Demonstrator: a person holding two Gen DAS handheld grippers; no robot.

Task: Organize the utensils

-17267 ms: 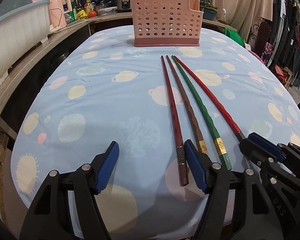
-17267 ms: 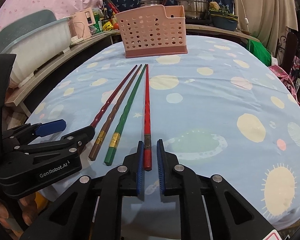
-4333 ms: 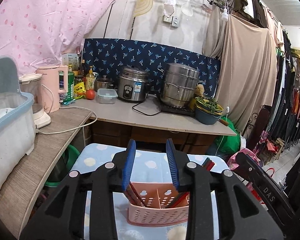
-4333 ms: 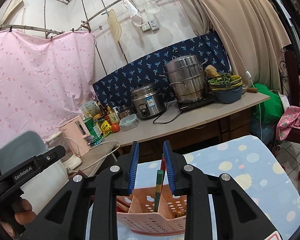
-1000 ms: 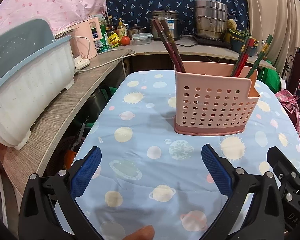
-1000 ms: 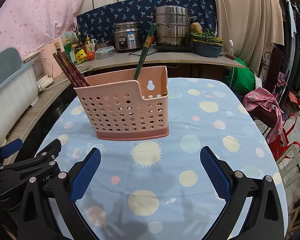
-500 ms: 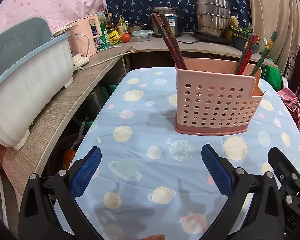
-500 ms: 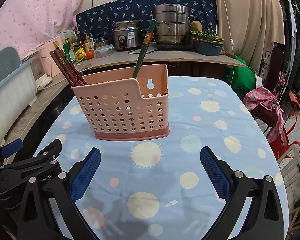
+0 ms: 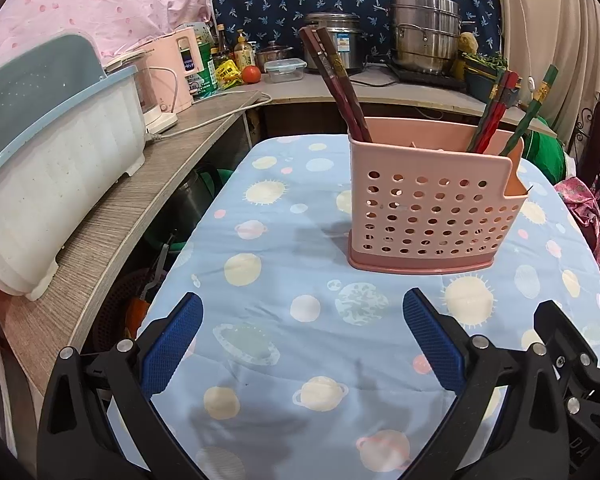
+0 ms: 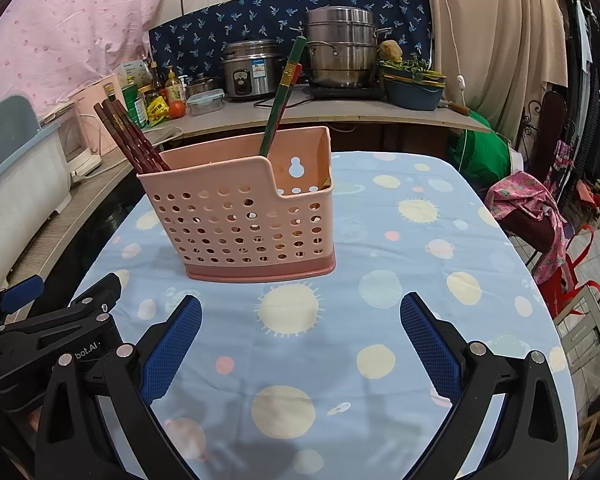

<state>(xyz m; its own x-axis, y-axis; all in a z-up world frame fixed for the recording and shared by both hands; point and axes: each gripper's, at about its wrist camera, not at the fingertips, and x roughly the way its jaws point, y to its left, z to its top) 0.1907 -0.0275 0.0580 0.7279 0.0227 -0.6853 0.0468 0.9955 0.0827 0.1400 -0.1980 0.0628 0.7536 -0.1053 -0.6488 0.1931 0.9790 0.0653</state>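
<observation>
Both my left tongs (image 9: 302, 344) and right tongs (image 10: 300, 346) stand apart, empty; chopsticks (image 9: 342, 88) sit in the holder (image 9: 432, 216) ahead; I judge withdrawal should stay level.

Counted: one pink basket (image 9: 432, 216), two brown chopsticks (image 9: 336, 80) at its left end, two at its right, one red chopstick (image 9: 498, 108) and one green chopstick (image 9: 534, 108), possibly more hidden inside; two grippers.
</observation>
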